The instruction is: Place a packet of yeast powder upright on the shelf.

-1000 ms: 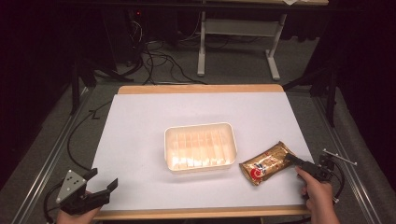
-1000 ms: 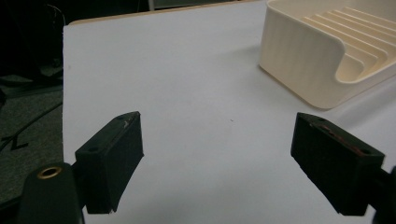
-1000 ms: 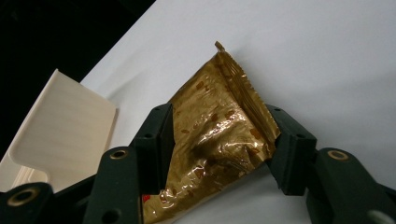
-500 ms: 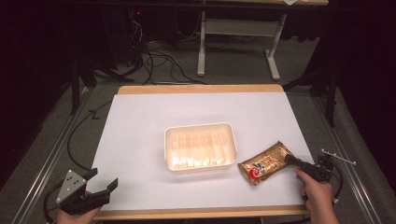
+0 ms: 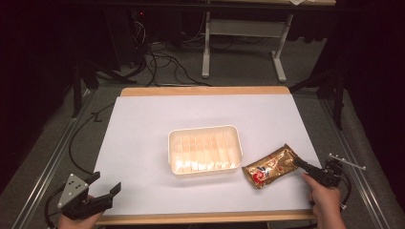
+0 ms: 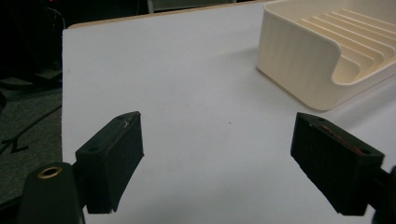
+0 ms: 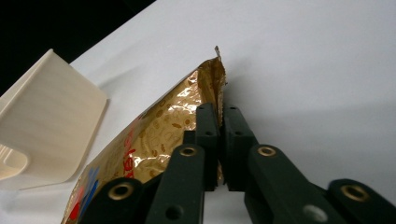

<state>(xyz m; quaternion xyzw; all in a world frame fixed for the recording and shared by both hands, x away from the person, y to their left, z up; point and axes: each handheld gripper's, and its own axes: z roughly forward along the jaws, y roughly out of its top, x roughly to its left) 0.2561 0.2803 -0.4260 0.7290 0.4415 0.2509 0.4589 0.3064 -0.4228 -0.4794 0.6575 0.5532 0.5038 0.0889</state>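
White table (image 5: 157, 129), right tongs (image 5: 300, 163) clamped on gold packet (image 5: 268, 167).

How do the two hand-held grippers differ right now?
The left hand-held gripper has its jaws wide apart and holds nothing; the right hand-held gripper is shut on the edge of the gold snack packet. The left sits at the table's near-left corner, far from the cream tray; the right is beside it. Both are black.

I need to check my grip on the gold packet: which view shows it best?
The right gripper view: the right gripper is shut on the gold packet at its edge, seen close. The high view shows the whole packet beside the tray, but small.
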